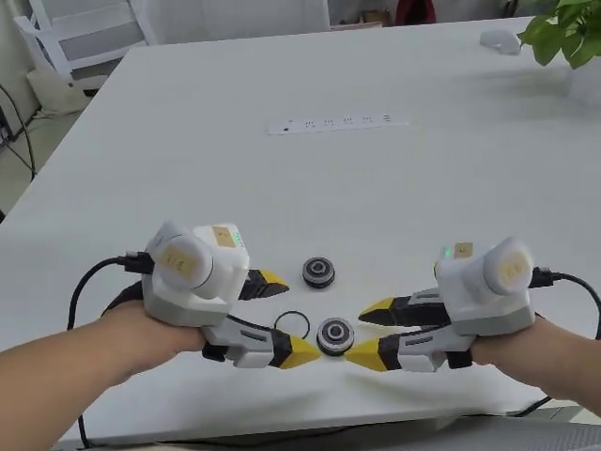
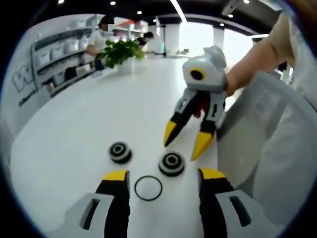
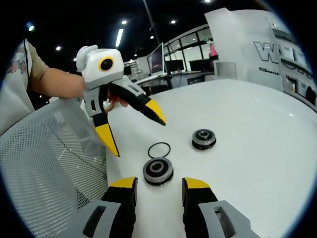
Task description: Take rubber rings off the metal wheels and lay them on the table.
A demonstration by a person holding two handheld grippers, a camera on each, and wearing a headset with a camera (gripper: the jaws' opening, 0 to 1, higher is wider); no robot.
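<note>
Rubber ring [image 1: 292,325] lies flat on the bench [image 1: 282,188], between the wide-spread jaws of the left tool [image 1: 297,317]. The near wheel [image 1: 335,335] sits just right of it, straight ahead of the right tool [image 1: 360,334], which is nearer and also open.

White table [image 1: 376,188], black rubber ring [image 2: 148,188], yellow-tipped fingers [image 1: 300,352]

left gripper [image 1: 297,317], right gripper [image 1: 357,335] (jaws parted), metal wheel [image 1: 335,334] between, rubber ring [image 1: 292,325] beside
</note>
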